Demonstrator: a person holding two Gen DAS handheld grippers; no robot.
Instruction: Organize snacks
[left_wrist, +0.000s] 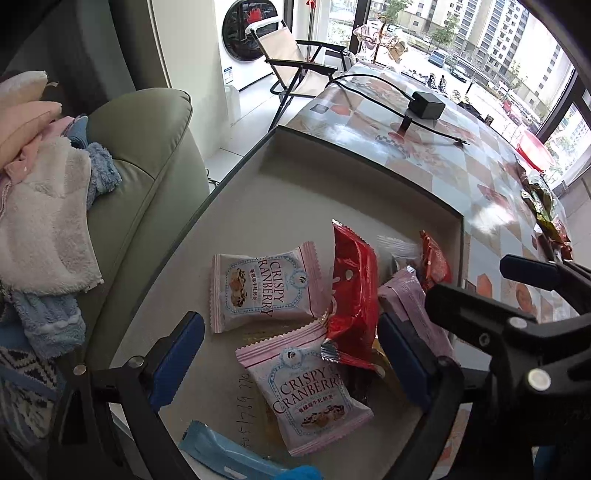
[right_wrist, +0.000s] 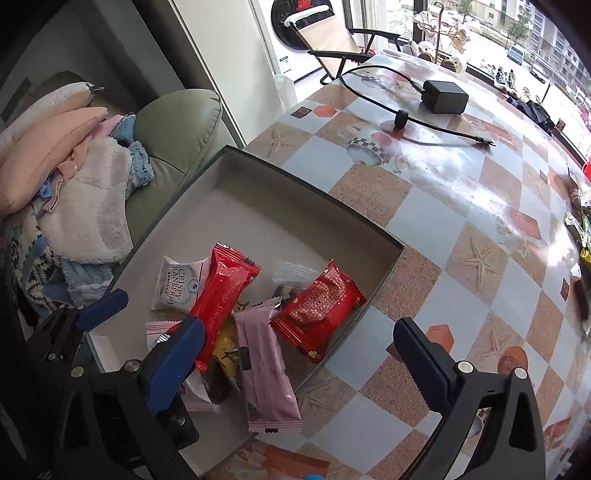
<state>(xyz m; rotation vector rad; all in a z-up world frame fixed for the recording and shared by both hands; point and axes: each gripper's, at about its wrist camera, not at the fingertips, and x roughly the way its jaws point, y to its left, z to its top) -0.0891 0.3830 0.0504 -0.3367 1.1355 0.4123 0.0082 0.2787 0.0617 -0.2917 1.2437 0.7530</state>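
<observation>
Both grippers hang wide apart, holding nothing: the left gripper (left_wrist: 291, 354) over a pink cranberry pack (left_wrist: 308, 395), the right gripper (right_wrist: 299, 354) over a purple bar (right_wrist: 264, 369). The snacks lie inside the gray box (right_wrist: 258, 166). Farther back a black charger (right_wrist: 445, 96) sits on the table (right_wrist: 443, 229).

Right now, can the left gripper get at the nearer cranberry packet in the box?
Probably yes. The left gripper is open and hangs over the box, its jaws either side of the cranberry packet. The packet lies on top, but a red packet overlaps its corner and may get pinched too.
</observation>
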